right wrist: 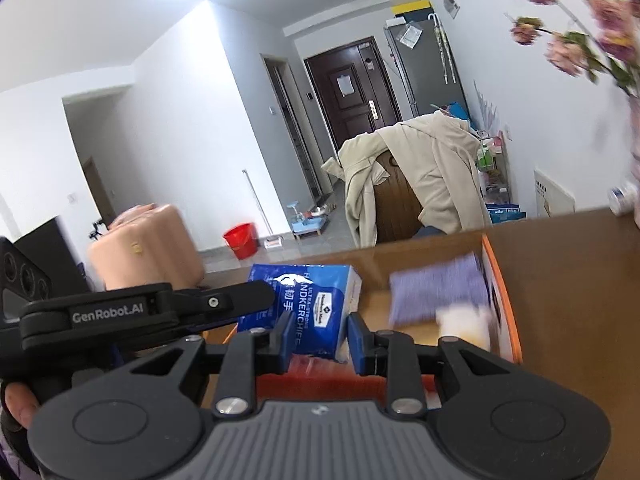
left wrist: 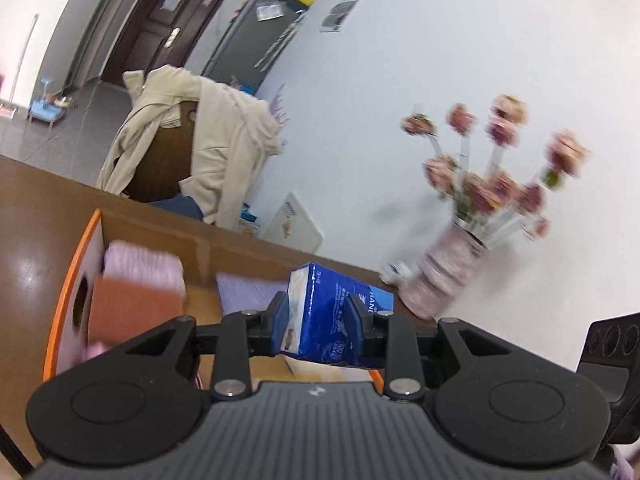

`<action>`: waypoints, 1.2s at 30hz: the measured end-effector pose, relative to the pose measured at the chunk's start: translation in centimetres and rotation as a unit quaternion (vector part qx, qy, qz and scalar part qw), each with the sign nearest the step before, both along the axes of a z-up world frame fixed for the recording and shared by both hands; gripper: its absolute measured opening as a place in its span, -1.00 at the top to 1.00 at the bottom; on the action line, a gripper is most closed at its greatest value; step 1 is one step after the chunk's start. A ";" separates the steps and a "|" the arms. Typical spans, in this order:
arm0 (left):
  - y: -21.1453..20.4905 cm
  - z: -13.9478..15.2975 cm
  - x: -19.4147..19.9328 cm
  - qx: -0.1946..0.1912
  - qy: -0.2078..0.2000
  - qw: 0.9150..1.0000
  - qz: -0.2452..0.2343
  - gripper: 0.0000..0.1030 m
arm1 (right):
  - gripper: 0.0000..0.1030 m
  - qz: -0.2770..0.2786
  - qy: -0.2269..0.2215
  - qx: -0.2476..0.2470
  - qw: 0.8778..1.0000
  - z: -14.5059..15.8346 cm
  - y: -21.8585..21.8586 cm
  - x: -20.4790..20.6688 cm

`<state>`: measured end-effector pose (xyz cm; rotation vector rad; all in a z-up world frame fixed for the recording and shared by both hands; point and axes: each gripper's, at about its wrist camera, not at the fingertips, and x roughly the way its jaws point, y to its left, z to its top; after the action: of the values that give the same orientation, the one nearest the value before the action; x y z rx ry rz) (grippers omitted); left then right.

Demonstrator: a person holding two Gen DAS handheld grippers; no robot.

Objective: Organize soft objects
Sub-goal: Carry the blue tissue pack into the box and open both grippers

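A blue tissue pack (left wrist: pixel 336 320) hangs above an orange-rimmed cardboard box (left wrist: pixel 70 276). My left gripper (left wrist: pixel 318 308) is shut on it, with a pad pressed on each side. In the right wrist view my right gripper (right wrist: pixel 320 338) is shut on the near end of the same pack (right wrist: pixel 308 304), and the left gripper (right wrist: pixel 256 294) reaches in from the left onto it. Inside the box (right wrist: pixel 502 292) lie a pink folded towel (left wrist: pixel 140 264), a rust-brown cloth (left wrist: pixel 136 308) and a lavender cloth (left wrist: pixel 248 292), which the right wrist view also shows (right wrist: pixel 436 292).
The box stands on a brown table (left wrist: pixel 32 220). A pale vase of pink flowers (left wrist: pixel 448 276) stands by the wall to its right. Behind the table a chair carries a beige coat (left wrist: pixel 208 140). On the floor beyond are a pink suitcase (right wrist: pixel 148 244) and a red bucket (right wrist: pixel 240 240).
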<state>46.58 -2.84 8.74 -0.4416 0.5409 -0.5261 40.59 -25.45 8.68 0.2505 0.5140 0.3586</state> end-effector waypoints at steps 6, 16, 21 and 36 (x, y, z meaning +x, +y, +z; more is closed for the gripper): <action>0.1 -4.4 11.6 -0.006 0.095 0.995 0.028 0.41 | 0.47 -0.012 0.092 -0.001 0.996 -1.8 0.5 14.2; -0.2 -10.6 17.2 0.073 0.188 0.977 0.070 0.44 | 0.66 -0.021 0.194 -0.011 0.981 -9.6 2.5 24.0; -0.5 -10.3 17.4 0.091 0.182 0.976 0.072 0.44 | 0.67 -0.007 0.212 -0.019 0.977 -11.5 3.0 24.8; 1.1 1.4 8.1 0.120 0.072 0.989 0.057 -0.12 | 0.47 -0.012 0.135 -0.038 0.990 -1.4 1.4 17.4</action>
<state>54.71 -1.78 10.11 -0.2804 0.7045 -0.3148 58.00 -24.04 7.30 0.2318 0.7889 0.2813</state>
